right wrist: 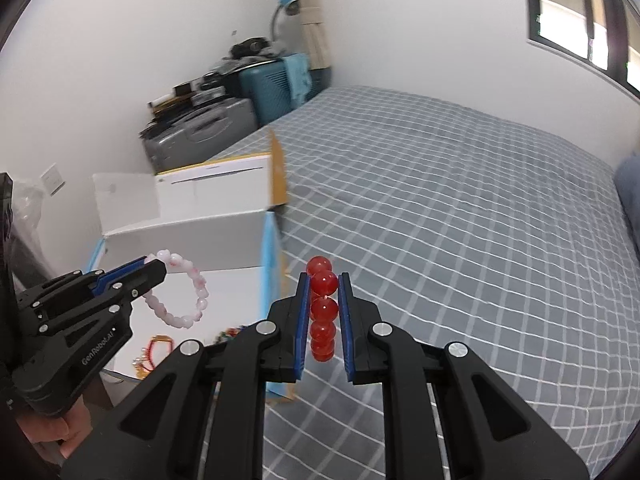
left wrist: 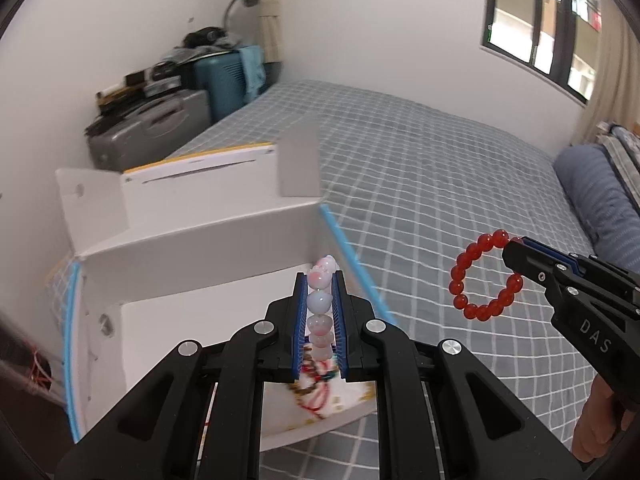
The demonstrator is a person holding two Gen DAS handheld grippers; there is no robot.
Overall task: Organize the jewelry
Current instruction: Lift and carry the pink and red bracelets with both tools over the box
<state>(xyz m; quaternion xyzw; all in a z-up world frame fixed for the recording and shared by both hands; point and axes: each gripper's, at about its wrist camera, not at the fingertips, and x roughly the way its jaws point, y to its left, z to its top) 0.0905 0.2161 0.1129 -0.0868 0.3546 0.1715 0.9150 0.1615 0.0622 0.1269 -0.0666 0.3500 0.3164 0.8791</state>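
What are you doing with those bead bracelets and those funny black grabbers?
A person is sorting jewelry with a grabber in each hand. The left gripper is clamped on a pale pink bead bracelet, held above a white box with more jewelry inside. The right gripper is clamped on a red bead bracelet, held in the air over the checked bedsheet. Neither bracelet has been put down yet.

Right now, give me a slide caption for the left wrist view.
Left gripper clamps a pale pink bracelet over the white box; right gripper holds a red bracelet.
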